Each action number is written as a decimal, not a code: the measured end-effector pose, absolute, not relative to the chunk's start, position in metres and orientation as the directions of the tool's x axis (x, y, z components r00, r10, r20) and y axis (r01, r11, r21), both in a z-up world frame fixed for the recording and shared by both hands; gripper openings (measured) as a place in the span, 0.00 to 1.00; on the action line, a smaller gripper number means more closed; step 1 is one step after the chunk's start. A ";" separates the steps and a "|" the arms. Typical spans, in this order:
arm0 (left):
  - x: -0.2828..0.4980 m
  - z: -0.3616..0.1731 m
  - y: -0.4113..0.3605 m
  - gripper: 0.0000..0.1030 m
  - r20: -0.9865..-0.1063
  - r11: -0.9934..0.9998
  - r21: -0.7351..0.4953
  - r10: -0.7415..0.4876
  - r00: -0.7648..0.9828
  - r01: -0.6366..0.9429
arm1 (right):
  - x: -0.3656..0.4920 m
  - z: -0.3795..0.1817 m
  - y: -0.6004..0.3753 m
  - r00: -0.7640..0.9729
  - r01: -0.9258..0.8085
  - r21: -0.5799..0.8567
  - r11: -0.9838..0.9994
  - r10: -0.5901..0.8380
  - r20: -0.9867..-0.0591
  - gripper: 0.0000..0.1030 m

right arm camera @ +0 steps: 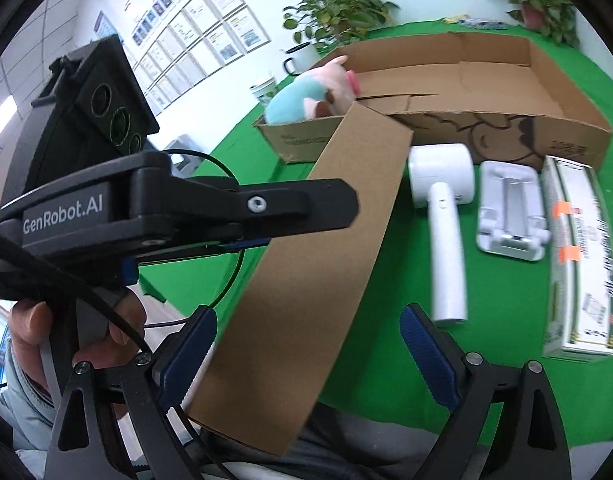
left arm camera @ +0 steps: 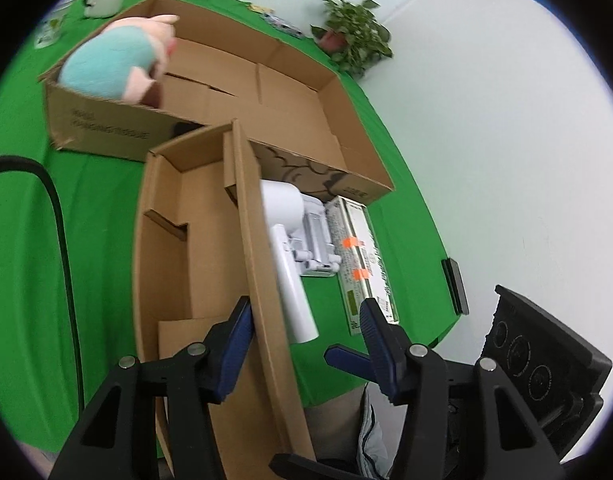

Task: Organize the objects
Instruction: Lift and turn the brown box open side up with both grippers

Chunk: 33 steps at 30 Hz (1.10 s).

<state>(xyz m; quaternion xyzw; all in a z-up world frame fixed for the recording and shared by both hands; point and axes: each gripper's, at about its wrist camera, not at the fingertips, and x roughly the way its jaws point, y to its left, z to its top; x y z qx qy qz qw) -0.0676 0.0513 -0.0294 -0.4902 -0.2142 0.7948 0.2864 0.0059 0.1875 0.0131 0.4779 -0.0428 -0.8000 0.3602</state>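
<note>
While the small cardboard box (left arm camera: 202, 248) hangs partly off the near edge of the green worktop (left arm camera: 22, 220), its long wall stands between the jaws of my left gripper (left arm camera: 304, 320). The inner finger lies against the wall. The wrist view shows a gap at the outer finger, so I cannot tell whether the wall is really clamped. That is my main worry: with a one-sided hold the box could pivot and drop toward the person's lap at 6 o'clock. A black cable (left arm camera: 62, 240) curves at 9 o'clock of the box and might snag if I swing that way.

At 12 o'clock sits the large open carton (left arm camera: 326, 92), with a plush toy (left arm camera: 114, 60) in its left end. I judge the small box is bound for it.

Just at 3 o'clock of the held wall lies a white handheld appliance (right arm camera: 442, 208), and beyond it a white stand (right arm camera: 510, 216) and a long printed pack (right arm camera: 578, 256), all loose on the cloth. A careless turn of the box would sweep the appliance into the others.

My right gripper (right arm camera: 312, 340) stands wide open and grips nothing, though the lower corner of the box reaches between its jaws. The two grippers are close, so I judge that a clash or a nudge to the box is possible.
</note>
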 end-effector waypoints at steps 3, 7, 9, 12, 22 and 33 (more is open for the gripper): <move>-0.065 -0.028 0.057 0.50 -0.666 -0.755 -0.596 0.654 -0.358 -0.271 | 0.006 0.015 0.202 -0.330 0.492 0.389 -0.779 -0.580 -0.745 0.90; -0.054 -0.022 0.039 0.50 -0.659 -0.786 -0.560 0.614 -0.435 -0.261 | 0.005 0.017 0.213 -0.372 0.467 0.359 -0.808 -0.547 -0.749 0.83; -0.051 -0.025 0.026 0.51 -0.666 -0.813 -0.536 0.573 -0.477 -0.228 | 0.005 0.019 0.209 -0.393 0.475 0.319 -0.820 -0.522 -0.757 0.69; -0.054 -0.042 0.009 0.51 -0.695 -0.830 -0.536 0.539 -0.475 -0.157 | -0.002 0.012 0.193 -0.392 0.485 0.275 -0.830 -0.487 -0.781 0.48; -0.054 -0.071 -0.012 0.51 -0.725 -0.834 -0.538 0.532 -0.438 -0.123 | 0.002 0.008 0.149 -0.370 0.580 0.238 -0.779 -0.512 -0.776 0.23; -0.069 -0.076 0.009 0.51 -0.750 -0.850 -0.497 0.522 -0.407 -0.174 | -0.016 -0.001 0.173 -0.450 0.492 0.128 -0.861 -0.378 -0.809 0.29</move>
